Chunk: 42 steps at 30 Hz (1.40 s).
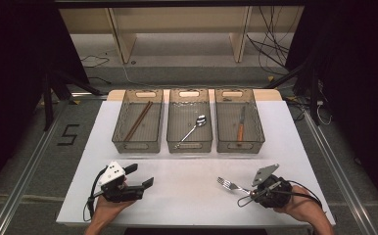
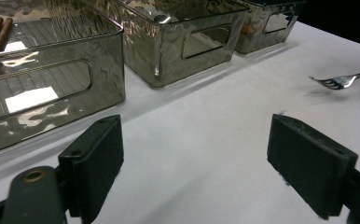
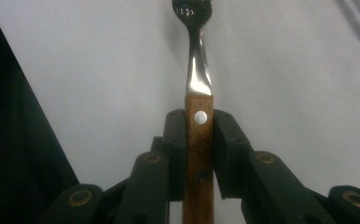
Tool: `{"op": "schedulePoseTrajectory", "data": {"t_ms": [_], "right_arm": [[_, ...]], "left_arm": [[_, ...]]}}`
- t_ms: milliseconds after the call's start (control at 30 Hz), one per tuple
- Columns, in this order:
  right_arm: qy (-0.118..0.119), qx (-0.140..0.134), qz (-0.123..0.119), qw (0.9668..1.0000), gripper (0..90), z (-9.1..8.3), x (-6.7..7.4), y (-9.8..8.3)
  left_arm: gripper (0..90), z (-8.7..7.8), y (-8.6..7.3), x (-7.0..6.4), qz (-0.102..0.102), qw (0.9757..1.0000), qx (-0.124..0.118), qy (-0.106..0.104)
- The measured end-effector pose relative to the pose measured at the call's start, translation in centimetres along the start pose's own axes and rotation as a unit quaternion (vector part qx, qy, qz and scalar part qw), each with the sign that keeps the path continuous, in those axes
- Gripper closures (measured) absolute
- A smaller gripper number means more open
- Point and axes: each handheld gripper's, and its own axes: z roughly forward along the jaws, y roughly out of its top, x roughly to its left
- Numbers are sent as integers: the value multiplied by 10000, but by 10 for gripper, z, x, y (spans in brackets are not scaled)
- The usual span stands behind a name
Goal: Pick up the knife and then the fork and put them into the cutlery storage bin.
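Note:
A fork with a wooden handle (image 3: 199, 154) and steel tines (image 1: 228, 185) points left over the white table (image 1: 187, 200) at the front right. My right gripper (image 1: 249, 192) is shut on its handle, and the right gripper view shows both pads (image 3: 175, 140) pressed against the wood. At the front left, my left gripper (image 1: 142, 175) rests open just above the table with nothing between its wide-spread jaws. In the left gripper view the fork's tines (image 2: 339, 82) hang at the far right, beyond the open gripper (image 2: 194, 149).
Three clear bins stand in a row at the back. The left bin (image 1: 137, 146) holds brown chopsticks (image 1: 139, 120), the middle bin (image 1: 189, 146) a spoon (image 1: 197, 125), and the right bin (image 1: 241, 147) a knife (image 1: 241, 126). Bare tabletop lies between bins and grippers.

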Motion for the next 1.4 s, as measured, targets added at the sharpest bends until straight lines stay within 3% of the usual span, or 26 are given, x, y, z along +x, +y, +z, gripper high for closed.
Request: {"op": "schedulePoseTrajectory", "data": {"t_ms": [167, 267, 400, 633, 900, 1267, 1400], "right_arm": [[30, -464, 264, 9986, 772, -8, -5, 8], [-2, -764, 495, 9959, 772, -14, -10, 15], [-53, -1139, 884, 9895, 772, -21, -21, 25], [-251, -1535, 1508, 9763, 772, -25, -47, 46], [-514, -1776, 1810, 9659, 772, -27, -75, 76], [-800, -2024, 2453, 9447, 772, -28, -114, 96], [-868, -2017, 2636, 9393, 772, -28, -126, 102]], "left_arm": [[180, 0, 0, 0, 1, 10000, 4, 4], [180, 0, 0, 0, 4, 10000, 10, 3], [180, 0, 0, 1, 3, 10000, 5, 4], [180, 0, 0, 1, -29, 10000, -31, 14], [180, -1, 0, 2, -18, 10000, -39, 19], [180, -1, 0, 2, -27, 10000, -50, 22], [180, 0, 0, 2, -18, 10000, -30, 21]]}}
